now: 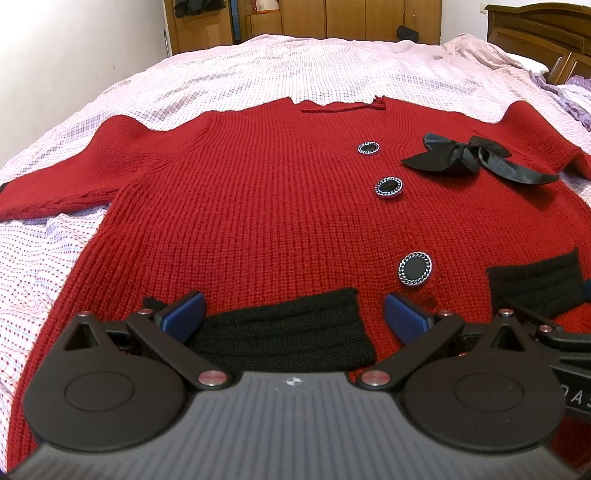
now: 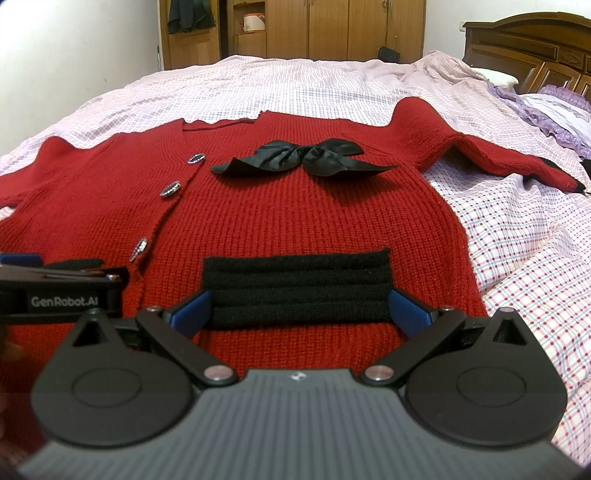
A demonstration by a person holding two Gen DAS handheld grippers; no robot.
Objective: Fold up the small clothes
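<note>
- The left gripper (image 1: 293, 314) sits low over the near hem of the cardigan (image 1: 258, 206), its blue pads spread wide with nothing between them; its body blocks the hem itself from sight.
- Between those pads lies a black pocket (image 1: 291, 332), its lower part cut off by the gripper.
- The right gripper (image 2: 299, 312) is open just as wide over the other pocket (image 2: 297, 284), one pad at each end of it; I cannot tell whether the pads touch the knit.
- At the left edge of the right view, the left gripper's side shows, with "GenRobot.AI" printed on it.
- The cardigan lies flat, front up, on the bed (image 1: 221, 77), collar away from the grippers.
- Three round dark buttons (image 1: 414, 270) run up its front; in the right view they are seen edge-on and hard to make out.
- A black bow (image 2: 306, 157) rests on the chest, beside the top buttons.
- Both sleeves spread outward; the left sleeve (image 1: 55, 177) runs off the frame edge, and the right sleeve (image 2: 498, 155) ends in a dark cuff that is barely seen.
- Farther right, a purple frilled pillow (image 2: 554, 122) is partly cropped.
- Behind it stands a dark headboard (image 2: 528, 48), and wooden wardrobes (image 2: 314, 29) line the back wall.
</note>
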